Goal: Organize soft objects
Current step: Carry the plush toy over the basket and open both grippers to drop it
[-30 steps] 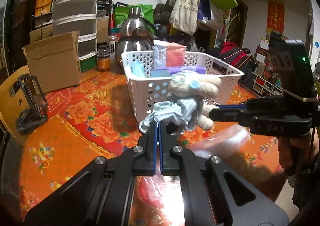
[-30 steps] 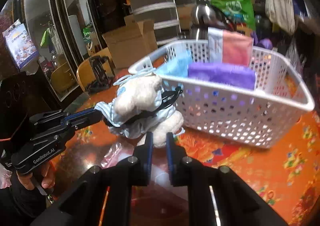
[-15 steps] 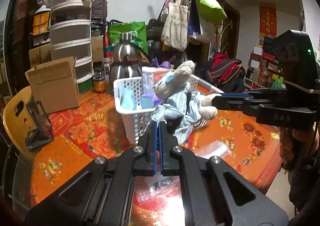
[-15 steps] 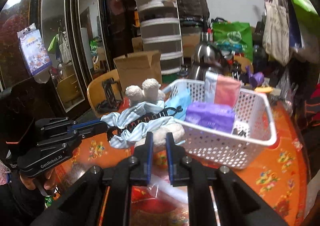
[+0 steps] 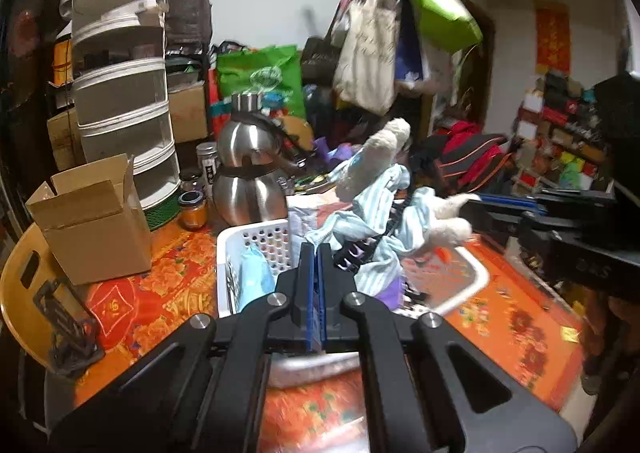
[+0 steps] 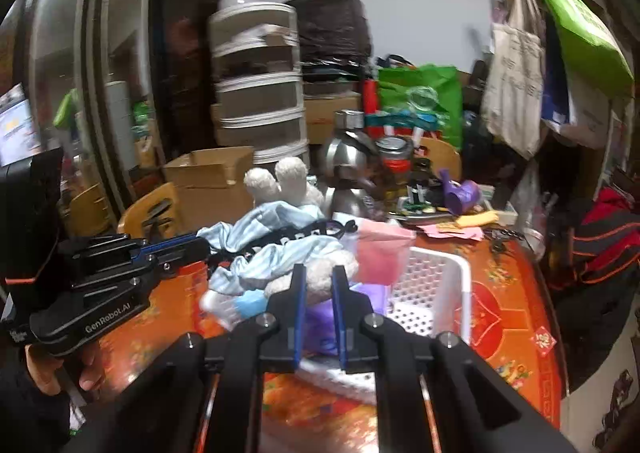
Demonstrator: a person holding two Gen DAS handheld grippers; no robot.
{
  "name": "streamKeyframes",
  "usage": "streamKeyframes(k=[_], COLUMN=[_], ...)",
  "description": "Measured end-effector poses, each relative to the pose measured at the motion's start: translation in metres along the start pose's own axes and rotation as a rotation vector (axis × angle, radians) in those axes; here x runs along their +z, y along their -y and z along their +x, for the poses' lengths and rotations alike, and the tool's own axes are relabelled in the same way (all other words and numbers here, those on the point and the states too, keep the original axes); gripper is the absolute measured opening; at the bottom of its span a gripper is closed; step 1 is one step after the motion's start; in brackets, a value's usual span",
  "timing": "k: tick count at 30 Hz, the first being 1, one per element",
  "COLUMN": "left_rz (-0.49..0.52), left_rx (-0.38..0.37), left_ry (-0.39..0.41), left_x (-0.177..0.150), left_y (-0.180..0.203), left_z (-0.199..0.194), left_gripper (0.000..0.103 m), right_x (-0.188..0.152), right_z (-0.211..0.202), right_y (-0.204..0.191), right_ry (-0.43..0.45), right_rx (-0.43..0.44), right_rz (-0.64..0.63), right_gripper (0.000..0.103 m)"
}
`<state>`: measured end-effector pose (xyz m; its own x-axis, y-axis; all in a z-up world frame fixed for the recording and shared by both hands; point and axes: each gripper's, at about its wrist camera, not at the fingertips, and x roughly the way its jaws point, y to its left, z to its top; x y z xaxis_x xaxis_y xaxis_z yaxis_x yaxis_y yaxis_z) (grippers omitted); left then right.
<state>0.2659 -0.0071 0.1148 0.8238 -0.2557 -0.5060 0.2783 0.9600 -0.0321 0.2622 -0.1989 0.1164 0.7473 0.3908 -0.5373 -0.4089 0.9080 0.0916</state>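
Above the white perforated basket (image 5: 256,245), a plush toy (image 5: 372,169) dressed in pale blue striped cloth is held in the air between two hand-held tools. Its cream ears are pointed up and away in the left wrist view, and its cream feet (image 5: 448,221) are turned toward the right of that view. The left gripper (image 5: 318,253) is seen with its blue-lined fingers pressed together, and a fold of the toy's blue cloth is pinched at their tips. The right gripper (image 6: 318,277) is seen with its fingers only narrowly parted, and the toy's cream body is clamped between them. In the right wrist view the left tool enters from the left, with part of a hand (image 6: 52,373) visible beneath its black body.

Inside the basket, a light blue packet (image 5: 252,277) is stood near the left wall, a purple packet (image 6: 320,321) lies low near the middle, and a pink packet (image 6: 380,253) is propped upright toward the far side. The right end of the basket is seen bare.

The basket is set on a table covered by an orange and red flowered cloth (image 5: 168,277). Farther back on the left, an open cardboard box (image 5: 96,221) is placed, and a steel kettle (image 5: 248,181) is stood just beyond the basket, with a small jar (image 5: 194,209) beside it. A stack of white drawer units (image 5: 124,93) is seen behind the box. Bags are hung from a coat stand (image 5: 400,33) at the far right.
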Motion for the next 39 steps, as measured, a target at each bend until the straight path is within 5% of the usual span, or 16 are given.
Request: streamKeyframes(k=[7,14,16,18,20,24,39], left_rz=[-0.032,-0.094,-0.105,-0.081,-0.066,-0.100,-0.155], left_rx=[0.043,0.059,0.051,0.054,0.094,0.089,0.141], left_ry=[-0.129,-0.191,-0.211,-0.220,-0.196,-0.137,-0.178], left_x=[0.011,0.004,-0.001,-0.006,-0.010,-0.010,-0.026], left_y=[0.001,-0.001,-0.004,-0.005,-0.006,-0.016,-0.038], left_z=[0.088,0.131,0.138,0.141,0.134,0.114,0.100], left_gripper=[0.001,0.005,0.014,0.053,0.077,0.079,0.079], right_x=[-0.006,-0.025,-0.027,-0.030,-0.032,-0.034,-0.044], right_z=[0.063,0.102,0.106,0.101,0.096,0.088,0.085], right_y=[0.030,0.048,0.055,0.060,0.065,0.074,0.072], right_ry=[-0.084,-0.137,-0.146,-0.127,-0.113,-0.107,-0.129], right_rx=[-0.066,-0.055,-0.053,-0.075,-0.093,-0.108,-0.131], right_rz=[0.025,0.065,0.095,0.113,0.128,0.148,0.165], right_gripper=[0.010,0.012,0.014,0.030,0.072,0.075,0.076])
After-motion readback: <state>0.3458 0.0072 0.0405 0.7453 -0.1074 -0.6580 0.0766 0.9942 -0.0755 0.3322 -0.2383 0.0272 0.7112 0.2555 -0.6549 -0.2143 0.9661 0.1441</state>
